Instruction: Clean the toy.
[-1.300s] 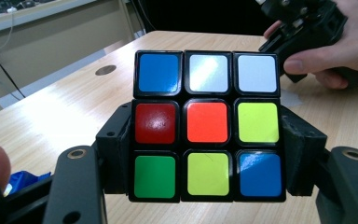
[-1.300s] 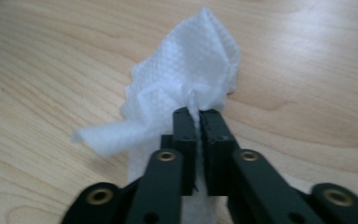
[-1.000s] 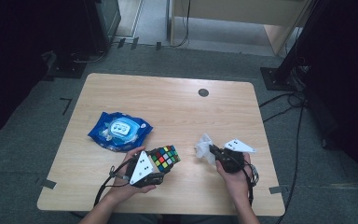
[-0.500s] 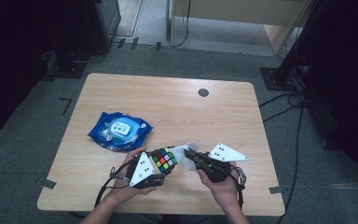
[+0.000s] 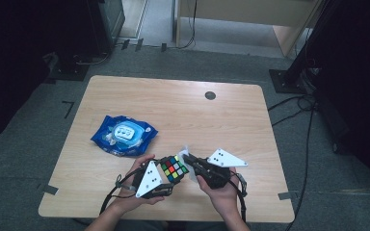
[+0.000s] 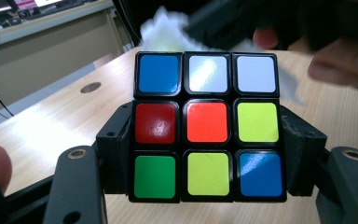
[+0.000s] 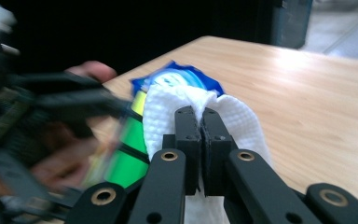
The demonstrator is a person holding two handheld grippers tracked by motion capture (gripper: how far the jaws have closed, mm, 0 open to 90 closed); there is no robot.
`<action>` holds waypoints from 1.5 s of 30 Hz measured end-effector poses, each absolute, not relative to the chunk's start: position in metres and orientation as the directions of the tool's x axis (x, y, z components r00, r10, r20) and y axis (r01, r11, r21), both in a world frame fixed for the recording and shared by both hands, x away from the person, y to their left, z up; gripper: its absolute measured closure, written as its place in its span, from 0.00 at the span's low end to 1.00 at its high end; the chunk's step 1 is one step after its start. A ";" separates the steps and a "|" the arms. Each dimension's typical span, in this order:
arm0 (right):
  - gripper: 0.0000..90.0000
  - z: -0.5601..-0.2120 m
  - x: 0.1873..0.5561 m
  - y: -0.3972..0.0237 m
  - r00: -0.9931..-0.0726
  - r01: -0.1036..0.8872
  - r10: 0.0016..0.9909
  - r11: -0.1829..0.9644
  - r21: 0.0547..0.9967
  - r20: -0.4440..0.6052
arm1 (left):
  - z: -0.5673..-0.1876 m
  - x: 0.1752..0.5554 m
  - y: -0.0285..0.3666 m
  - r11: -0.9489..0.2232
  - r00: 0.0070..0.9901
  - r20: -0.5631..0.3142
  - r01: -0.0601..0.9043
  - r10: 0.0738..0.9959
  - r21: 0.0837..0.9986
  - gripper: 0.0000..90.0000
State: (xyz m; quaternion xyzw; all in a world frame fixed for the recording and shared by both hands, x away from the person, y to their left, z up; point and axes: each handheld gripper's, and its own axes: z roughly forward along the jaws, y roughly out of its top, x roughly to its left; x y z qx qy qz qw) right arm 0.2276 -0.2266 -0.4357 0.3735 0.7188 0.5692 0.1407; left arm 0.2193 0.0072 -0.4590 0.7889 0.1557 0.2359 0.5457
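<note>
On the wooden table (image 5: 183, 110), near its six-o'clock edge, my left gripper (image 6: 205, 154) clamps the puzzle cube (image 6: 207, 126); my right gripper (image 7: 200, 135), at its three o'clock, pinches a white wipe (image 7: 161, 116). Wiping hard could twist the cube loose.

From my screen, the left gripper (image 7: 51, 107) smears into blur in the right gripper view, and it covers most of the cube (image 7: 126, 158). In the left gripper view the right gripper (image 6: 242, 23) is blurred and cut off at the top edge, hiding part of the wipe (image 6: 168, 32).
</note>
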 end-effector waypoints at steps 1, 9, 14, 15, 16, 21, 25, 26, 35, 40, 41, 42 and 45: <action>0.99 -0.439 0.229 -0.228 -0.672 0.386 0.708 0.082 0.919 0.219 | -0.458 0.220 0.009 -0.350 0.839 0.199 -0.010 0.507 0.937 0.38; 1.00 -0.437 0.225 -0.224 -0.691 0.376 0.700 0.136 0.917 0.179 | -0.458 0.227 0.018 -0.329 0.826 0.176 0.012 0.536 0.944 0.38; 1.00 -0.428 0.218 -0.222 -0.695 0.370 0.689 0.098 0.924 0.205 | -0.457 0.226 0.018 -0.328 0.828 0.180 0.005 0.531 0.945 0.38; 1.00 -0.425 0.217 -0.223 -0.710 0.373 0.665 0.077 0.925 0.231 | -0.457 0.225 0.017 -0.329 0.829 0.179 0.005 0.529 0.944 0.38; 1.00 -0.423 0.216 -0.222 -0.716 0.371 0.657 0.072 0.926 0.236 | -0.458 0.224 0.015 -0.329 0.833 0.178 0.005 0.524 0.944 0.38; 1.00 -0.414 0.207 -0.212 -0.748 0.324 0.632 0.079 0.943 0.204 | -0.459 0.219 0.007 -0.354 0.840 0.203 -0.014 0.503 0.935 0.38; 1.00 -0.417 0.211 -0.216 -0.734 0.333 0.642 0.053 0.941 0.224 | -0.459 0.218 0.007 -0.353 0.841 0.204 -0.017 0.501 0.935 0.38; 1.00 -0.418 0.213 -0.217 -0.724 0.341 0.652 0.055 0.938 0.226 | -0.458 0.218 0.007 -0.349 0.842 0.201 -0.015 0.501 0.937 0.38; 1.00 -0.440 0.228 -0.227 -0.667 0.407 0.707 0.082 0.910 0.235 | -0.455 0.220 0.012 -0.339 0.834 0.194 -0.009 0.517 0.941 0.38; 1.00 -0.444 0.230 -0.228 -0.654 0.426 0.716 0.081 0.901 0.245 | -0.456 0.222 0.013 -0.341 0.836 0.194 -0.008 0.514 0.940 0.38; 1.00 -0.442 0.229 -0.227 -0.657 0.427 0.711 0.074 0.901 0.253 | -0.458 0.222 0.012 -0.346 0.838 0.194 -0.006 0.511 0.938 0.38; 1.00 -0.440 0.227 -0.226 -0.666 0.421 0.701 0.071 0.904 0.255 | -0.460 0.222 0.011 -0.351 0.839 0.192 -0.001 0.510 0.937 0.38; 1.00 -0.431 0.220 -0.220 -0.683 0.396 0.687 0.065 0.916 0.246 | -0.462 0.222 0.010 -0.360 0.843 0.192 0.002 0.503 0.933 0.38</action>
